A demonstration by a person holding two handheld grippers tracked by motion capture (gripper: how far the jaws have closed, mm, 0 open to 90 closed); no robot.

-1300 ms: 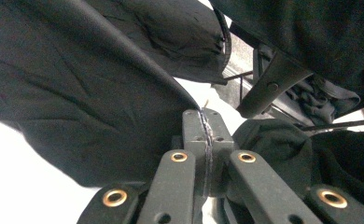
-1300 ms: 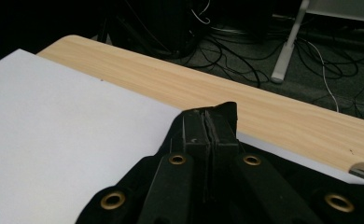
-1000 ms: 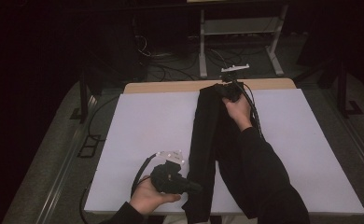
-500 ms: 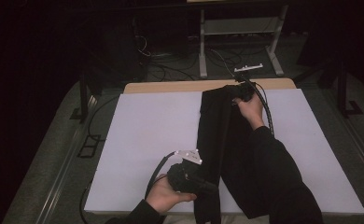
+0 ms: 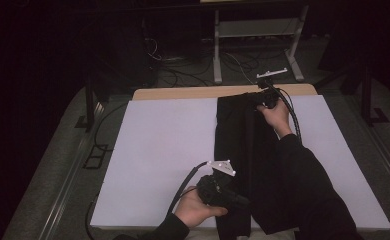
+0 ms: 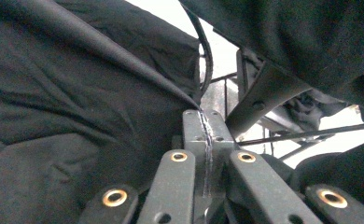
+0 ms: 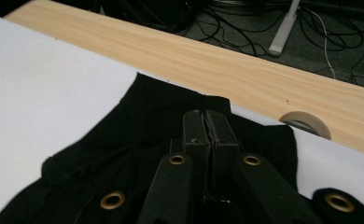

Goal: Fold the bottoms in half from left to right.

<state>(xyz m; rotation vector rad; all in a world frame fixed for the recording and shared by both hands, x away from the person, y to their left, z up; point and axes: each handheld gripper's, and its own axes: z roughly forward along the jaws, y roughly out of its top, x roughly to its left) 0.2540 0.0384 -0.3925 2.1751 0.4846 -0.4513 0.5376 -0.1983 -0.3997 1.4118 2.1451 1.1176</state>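
White sheet (image 5: 158, 150): covers the table. Left gripper (image 5: 233, 200): at the sheet's near edge, jaws clamped on the near end of the black cloth (image 5: 243, 150). Black cloth: lying lengthwise, right of the sheet's centre. Right gripper (image 5: 255, 101): at the sheet's far edge, jaws pinched on the cloth's far end.

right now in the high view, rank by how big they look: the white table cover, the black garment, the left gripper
1. white table cover, largest
2. black garment, a long strip across the cover
3. left gripper, smallest, though it sits nearest the camera, which makes it look bigger
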